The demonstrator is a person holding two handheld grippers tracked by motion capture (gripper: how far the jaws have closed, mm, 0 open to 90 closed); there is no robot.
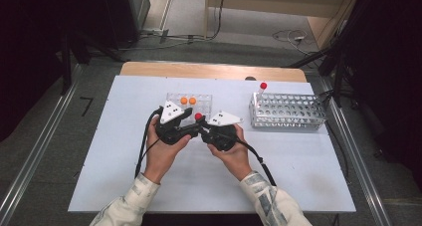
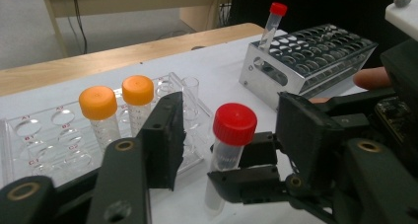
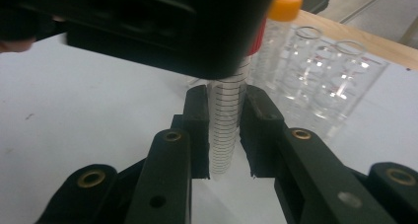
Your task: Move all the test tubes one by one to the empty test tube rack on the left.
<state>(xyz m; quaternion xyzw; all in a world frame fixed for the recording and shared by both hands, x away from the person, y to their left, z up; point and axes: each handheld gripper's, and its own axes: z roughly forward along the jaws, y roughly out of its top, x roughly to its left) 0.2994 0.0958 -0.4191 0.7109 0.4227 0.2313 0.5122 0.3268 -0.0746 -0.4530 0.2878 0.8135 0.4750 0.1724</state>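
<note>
Gripping clear ribbed tube [image 3: 227, 120], round red cap: right claw [image 3: 226, 135] | left claw [image 2: 231, 135] open astride

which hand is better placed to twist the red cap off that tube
Left. The right gripper is shut on the body of the red-capped tube and holds it upright, so it is taken. The left gripper has its jaws on either side of the red cap, not yet pressing on it.

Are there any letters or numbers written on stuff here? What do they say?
Small red labels beside the holes of the clear plastic rack: too blurred to read.
Black lines on the red-capped tube: measuring marks, no readable numbers.
Faint marks on the orange-capped tubes: too small to read.
</note>
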